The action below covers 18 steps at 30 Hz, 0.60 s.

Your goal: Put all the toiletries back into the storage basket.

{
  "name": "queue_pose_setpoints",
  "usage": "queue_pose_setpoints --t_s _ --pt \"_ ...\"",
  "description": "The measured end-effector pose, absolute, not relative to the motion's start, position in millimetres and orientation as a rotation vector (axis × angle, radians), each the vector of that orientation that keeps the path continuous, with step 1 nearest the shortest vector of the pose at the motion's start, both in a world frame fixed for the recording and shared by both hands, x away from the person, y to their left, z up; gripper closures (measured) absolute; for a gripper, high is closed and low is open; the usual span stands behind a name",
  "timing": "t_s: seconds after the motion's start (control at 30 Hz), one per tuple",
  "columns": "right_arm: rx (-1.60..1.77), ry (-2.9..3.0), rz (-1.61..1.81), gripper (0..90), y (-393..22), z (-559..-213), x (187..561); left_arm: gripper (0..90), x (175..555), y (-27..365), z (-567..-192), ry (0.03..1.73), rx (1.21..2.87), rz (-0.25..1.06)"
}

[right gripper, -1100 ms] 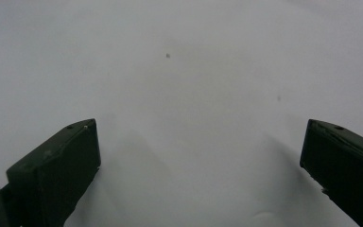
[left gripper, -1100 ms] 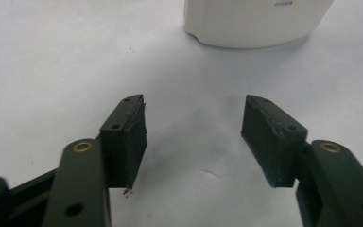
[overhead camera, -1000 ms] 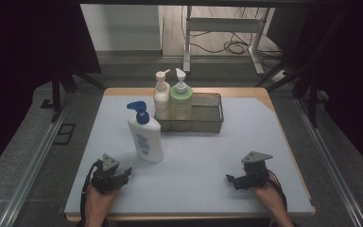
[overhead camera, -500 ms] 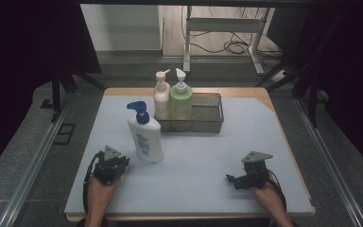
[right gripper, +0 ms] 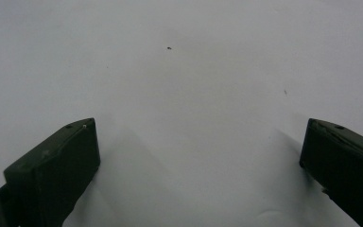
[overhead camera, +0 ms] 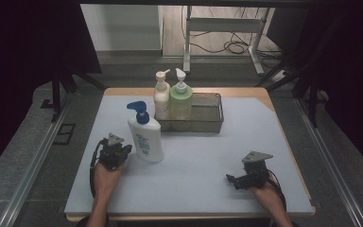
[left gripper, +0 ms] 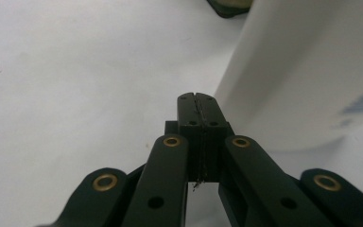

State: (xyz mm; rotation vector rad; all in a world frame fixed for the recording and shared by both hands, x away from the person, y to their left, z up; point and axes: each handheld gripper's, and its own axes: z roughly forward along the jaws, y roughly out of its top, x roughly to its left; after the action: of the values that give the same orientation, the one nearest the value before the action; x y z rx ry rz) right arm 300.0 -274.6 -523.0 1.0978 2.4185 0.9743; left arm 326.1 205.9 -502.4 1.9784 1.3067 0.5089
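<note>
In the high view, the white bottle [overhead camera: 145, 137] with a blue pump is seen standing upright on the desk [overhead camera: 203, 165], left of the frame's centre and just in front of the wire basket [overhead camera: 207, 113], in which two more pump bottles [overhead camera: 172, 97] are kept. The left gripper [overhead camera: 112, 152] is held at the lower left, just beside the bottle's base; its fingers have just been closing and are now pressed flat together with nothing between them, as the left gripper view shows, where the bottle's wall [left gripper: 307, 71] fills the upper right, close to the fingertips but apart from them. The right gripper [overhead camera: 250, 172] is rested at the lower right, well apart from everything, its fingers spread wide over bare desk and nothing gripped. The risk is judged to lie with the shut fingers so near a tall, narrow-footed bottle: should it be nudged low on its side, it could be slid toward the basket, and if pushed higher up it could be tipped over, the pump head making it top-heavy. A grasp cannot be made until the fingers are reopened, and if they are opened too close, the wall may be struck by one of them.
</note>
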Motion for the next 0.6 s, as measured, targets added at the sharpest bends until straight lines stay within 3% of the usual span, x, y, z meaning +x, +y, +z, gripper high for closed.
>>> queue_pose_setpoints --t_s 0.6 --pt "1.097 2.417 0.977 0.0 -274.7 -523.1 300.0 89.2 359.8 206.5 -518.3 1.238 1.963 0.358"
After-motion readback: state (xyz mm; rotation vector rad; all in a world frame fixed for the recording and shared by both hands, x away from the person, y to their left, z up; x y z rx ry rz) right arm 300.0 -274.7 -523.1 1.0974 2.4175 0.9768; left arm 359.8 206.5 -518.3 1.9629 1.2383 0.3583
